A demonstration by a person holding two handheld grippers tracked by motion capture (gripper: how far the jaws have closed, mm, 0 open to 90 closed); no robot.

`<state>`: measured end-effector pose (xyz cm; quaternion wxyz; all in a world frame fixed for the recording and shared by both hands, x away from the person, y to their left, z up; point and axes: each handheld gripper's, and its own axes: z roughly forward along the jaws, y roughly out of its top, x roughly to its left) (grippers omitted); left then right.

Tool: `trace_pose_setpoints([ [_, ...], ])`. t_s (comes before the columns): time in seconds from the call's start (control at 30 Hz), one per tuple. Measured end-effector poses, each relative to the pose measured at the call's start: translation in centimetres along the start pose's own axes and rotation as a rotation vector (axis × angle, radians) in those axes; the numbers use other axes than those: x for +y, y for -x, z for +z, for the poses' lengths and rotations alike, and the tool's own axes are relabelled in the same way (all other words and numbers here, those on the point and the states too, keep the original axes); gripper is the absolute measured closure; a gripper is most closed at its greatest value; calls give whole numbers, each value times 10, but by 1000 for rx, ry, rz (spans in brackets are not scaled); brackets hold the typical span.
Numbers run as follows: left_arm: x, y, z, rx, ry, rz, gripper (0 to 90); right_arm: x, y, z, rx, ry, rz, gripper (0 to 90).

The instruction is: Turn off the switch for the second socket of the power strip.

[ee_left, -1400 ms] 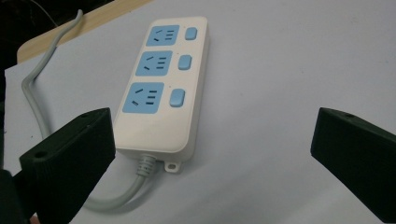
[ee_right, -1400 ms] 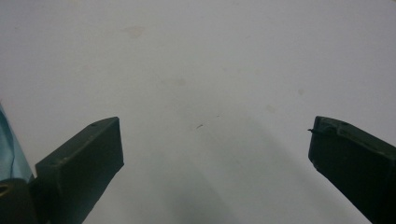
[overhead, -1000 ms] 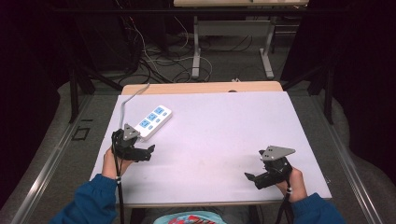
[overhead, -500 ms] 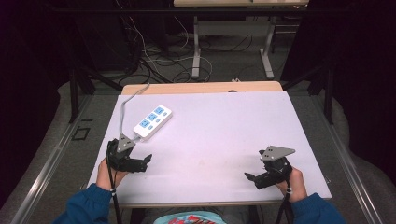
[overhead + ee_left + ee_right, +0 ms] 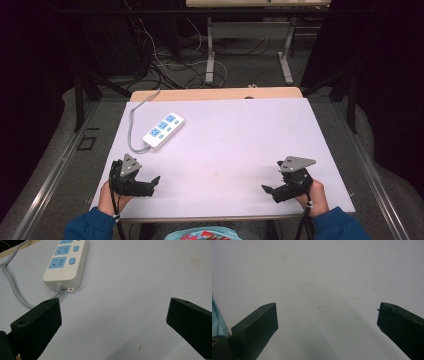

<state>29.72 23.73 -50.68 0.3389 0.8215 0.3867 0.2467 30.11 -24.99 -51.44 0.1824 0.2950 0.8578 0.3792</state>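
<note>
White table (image 5: pixel 240 130) in a dark room, cables on the floor behind.
Left claw (image 5: pixel 150 184) and right claw (image 5: pixel 268 190) rest empty, jaws apart; power strip (image 5: pixel 163 131) lies near the left.

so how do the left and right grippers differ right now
The left gripper sits at the near left of the white table, close to the power strip; the right gripper sits near right with bare tabletop ahead. In its own view the left one faces the strip's cable end; the right faces blank surface. Both are open and hold nothing.
</note>
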Motion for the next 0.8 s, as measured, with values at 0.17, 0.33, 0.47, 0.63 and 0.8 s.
trace_pose_setpoints([
  [0.17, -7, 4, -6, -8, 5, -5, 0, 0, 0, 1, -7, 4, 2, 27],
  [0.33, -11, 6, -12, -4, 22, 3, 0, 0, 0, 0, -3, 5, 2, 27],
  [0.47, -15, 10, -16, -7, 25, 3, 0, 0, 0, 0, -11, 5, -1, 27],
  [0.63, -16, 12, -16, -11, 23, 16, 0, 0, 0, 0, 0, -4, -5, 27],
  [0.8, -16, 12, -15, -29, 18, 15, 0, 0, 0, 0, 0, -5, -1, 27],
])
